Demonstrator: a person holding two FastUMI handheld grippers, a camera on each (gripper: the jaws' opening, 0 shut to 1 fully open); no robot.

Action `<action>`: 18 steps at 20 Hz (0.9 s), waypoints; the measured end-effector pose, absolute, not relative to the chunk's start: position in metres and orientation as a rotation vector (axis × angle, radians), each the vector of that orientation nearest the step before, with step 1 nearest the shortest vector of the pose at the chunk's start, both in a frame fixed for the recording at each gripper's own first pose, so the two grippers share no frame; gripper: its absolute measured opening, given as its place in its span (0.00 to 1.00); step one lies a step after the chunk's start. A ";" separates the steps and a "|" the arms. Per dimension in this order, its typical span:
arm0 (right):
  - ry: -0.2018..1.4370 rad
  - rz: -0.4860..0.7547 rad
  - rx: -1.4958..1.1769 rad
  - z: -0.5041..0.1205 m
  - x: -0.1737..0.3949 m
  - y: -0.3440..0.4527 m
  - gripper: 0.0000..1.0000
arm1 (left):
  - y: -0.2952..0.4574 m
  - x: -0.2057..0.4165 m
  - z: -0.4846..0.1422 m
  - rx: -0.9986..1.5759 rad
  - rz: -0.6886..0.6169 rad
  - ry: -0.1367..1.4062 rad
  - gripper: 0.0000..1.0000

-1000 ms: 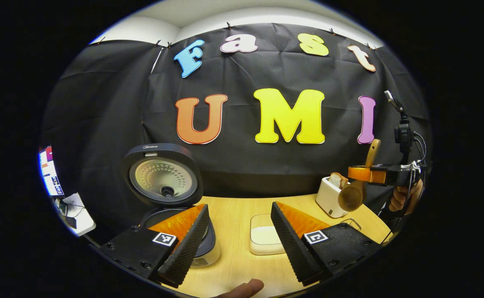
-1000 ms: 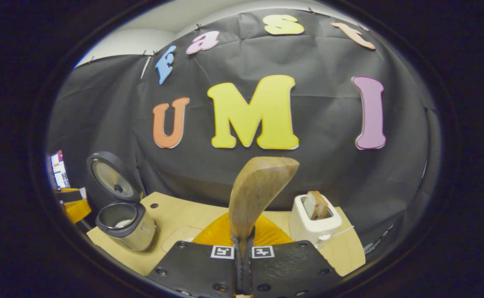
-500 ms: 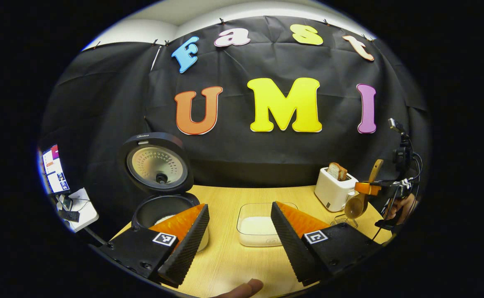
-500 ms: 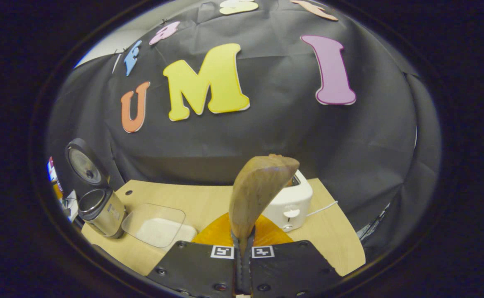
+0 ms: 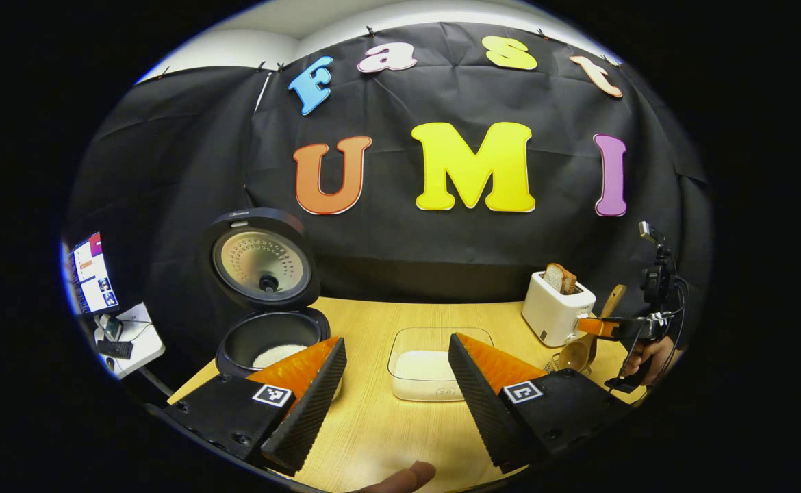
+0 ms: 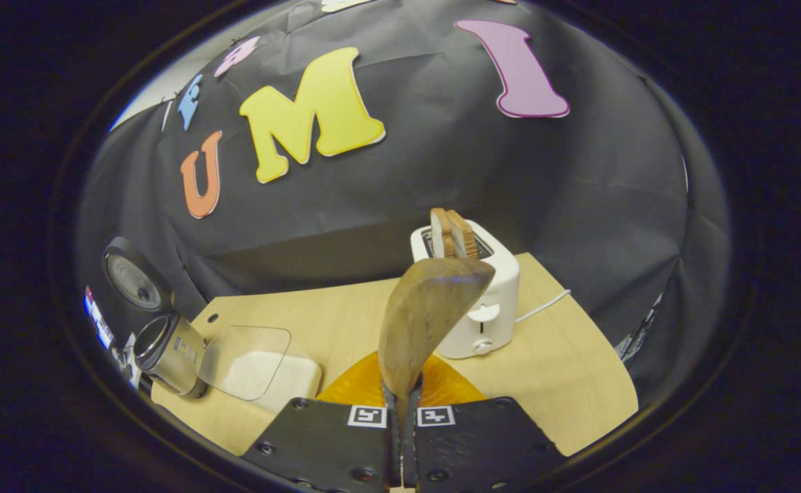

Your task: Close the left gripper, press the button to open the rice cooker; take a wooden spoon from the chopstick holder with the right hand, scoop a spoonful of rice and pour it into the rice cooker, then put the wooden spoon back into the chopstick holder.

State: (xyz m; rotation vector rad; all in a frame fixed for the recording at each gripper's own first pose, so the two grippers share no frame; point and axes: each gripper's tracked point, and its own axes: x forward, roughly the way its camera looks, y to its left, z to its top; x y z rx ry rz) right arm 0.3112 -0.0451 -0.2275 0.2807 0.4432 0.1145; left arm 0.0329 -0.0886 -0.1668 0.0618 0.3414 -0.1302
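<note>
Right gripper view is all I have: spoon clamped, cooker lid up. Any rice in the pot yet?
Observer: Yes. The left gripper view looks into the rice cooker; a white patch of rice lies in it.
Operator: Left gripper state?
Observer: The left gripper is open, with nothing between its fingers.
Operator: Where does the spoon's bowl sit?
Observer: The wooden spoon hangs bowl down from the right gripper, low over the table, right of the toaster.

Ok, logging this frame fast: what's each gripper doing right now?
Left gripper: open, holding nothing.
Right gripper: shut on the wooden spoon.
</note>
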 end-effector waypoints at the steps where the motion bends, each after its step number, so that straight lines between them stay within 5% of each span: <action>1: 0.447 0.111 0.297 -0.232 0.311 -0.046 0.01 | -0.086 0.033 -0.166 0.069 -0.122 0.341 0.96; 8: 0.465 0.122 0.338 -0.237 0.305 -0.044 0.07 | -0.086 0.025 -0.166 0.064 -0.120 0.356 0.96; 11: 0.437 0.131 0.329 -0.224 0.302 -0.045 0.22 | -0.089 0.023 -0.162 0.065 -0.130 0.349 0.96; 14: 0.416 0.117 0.307 -0.212 0.304 -0.049 0.25 | -0.088 0.021 -0.158 0.062 -0.135 0.340 0.96; 17: 0.402 0.103 0.286 -0.198 0.303 -0.054 0.44 | -0.085 0.023 -0.151 0.051 -0.136 0.328 0.96; 18: 0.393 0.098 0.275 -0.192 0.302 -0.056 0.42 | -0.083 0.024 -0.148 0.045 -0.135 0.322 0.96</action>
